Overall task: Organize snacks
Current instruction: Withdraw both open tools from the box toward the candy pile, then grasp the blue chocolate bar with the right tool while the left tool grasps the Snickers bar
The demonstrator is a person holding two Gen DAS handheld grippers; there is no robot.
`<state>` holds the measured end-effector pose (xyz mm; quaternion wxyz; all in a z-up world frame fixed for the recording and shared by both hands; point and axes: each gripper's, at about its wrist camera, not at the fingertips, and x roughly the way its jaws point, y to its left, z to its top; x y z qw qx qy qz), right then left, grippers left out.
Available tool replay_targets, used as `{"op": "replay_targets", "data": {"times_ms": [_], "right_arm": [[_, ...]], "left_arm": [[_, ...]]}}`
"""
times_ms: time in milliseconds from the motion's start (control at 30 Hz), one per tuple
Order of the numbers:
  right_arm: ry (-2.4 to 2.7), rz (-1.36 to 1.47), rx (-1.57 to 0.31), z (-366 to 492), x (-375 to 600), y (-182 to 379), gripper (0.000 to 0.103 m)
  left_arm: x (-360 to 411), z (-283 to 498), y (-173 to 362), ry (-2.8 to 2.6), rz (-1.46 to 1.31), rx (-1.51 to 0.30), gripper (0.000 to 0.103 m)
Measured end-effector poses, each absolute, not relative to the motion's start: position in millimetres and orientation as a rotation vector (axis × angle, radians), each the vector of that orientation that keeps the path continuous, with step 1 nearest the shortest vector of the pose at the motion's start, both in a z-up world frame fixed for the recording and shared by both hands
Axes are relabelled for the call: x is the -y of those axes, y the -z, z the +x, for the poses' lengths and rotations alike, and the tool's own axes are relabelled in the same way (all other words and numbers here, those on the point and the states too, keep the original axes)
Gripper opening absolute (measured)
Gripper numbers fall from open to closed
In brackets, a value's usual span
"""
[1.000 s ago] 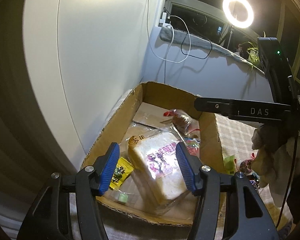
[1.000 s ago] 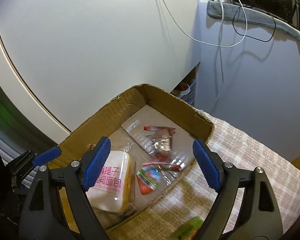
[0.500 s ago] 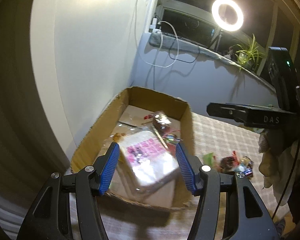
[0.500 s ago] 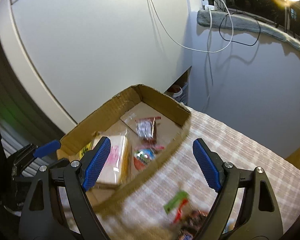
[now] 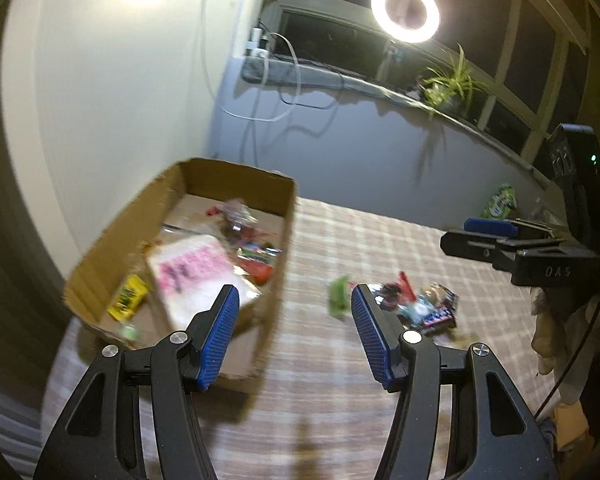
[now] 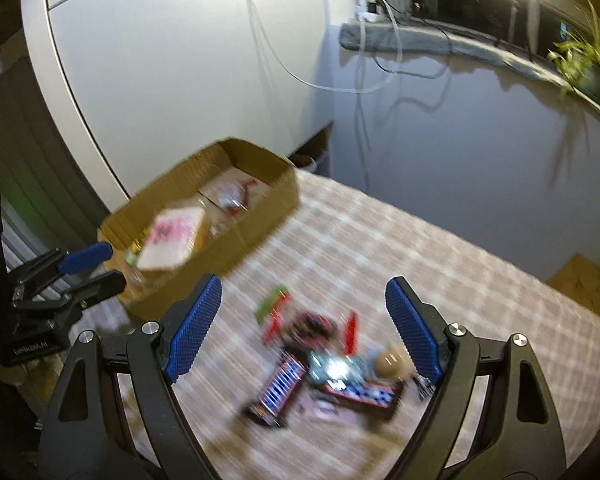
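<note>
A cardboard box (image 5: 278, 240) sits at the table's left, also in the right wrist view (image 6: 260, 216). In it lie a bagged bread loaf with pink print (image 5: 196, 276), a yellow packet (image 5: 127, 297) and red and clear wrappers (image 5: 252, 248). A pile of loose snack packets (image 6: 324, 360) lies on the checked cloth, with a green packet (image 5: 339, 296) at its left. My left gripper (image 5: 294, 334) is open and empty, above the box's near right corner. My right gripper (image 6: 304, 330) is open and empty, over the pile. Both views are motion-blurred.
The table has a checked cloth (image 6: 420, 256) and stands against a white wall, with cables hanging down. A ring light (image 5: 405, 11) and a plant (image 5: 452, 80) stand on the window ledge. A green bag (image 5: 499, 200) lies at the far right.
Both grippers have pulled back from the box and swung right. The box has shifted left in both views and the loose snack pile has come into view. Both jaws stay open.
</note>
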<state>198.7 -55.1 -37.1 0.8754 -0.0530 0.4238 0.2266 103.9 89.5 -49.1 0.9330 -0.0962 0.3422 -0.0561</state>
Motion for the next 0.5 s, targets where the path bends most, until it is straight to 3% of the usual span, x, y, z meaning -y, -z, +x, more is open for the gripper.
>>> {"op": "replay_targets", "data": {"times_ms": [200,500], "right_arm": [[-0.480,-0.159,-0.941,184,88,59,0.086],[-0.543,-0.252,-1.010,175,112,90,0.064]], "left_arm": [[-56,108,60,0.168,-0.168,-0.744,0.058],[-15,116,80,0.225,-0.145,-0.822,0.058]]}}
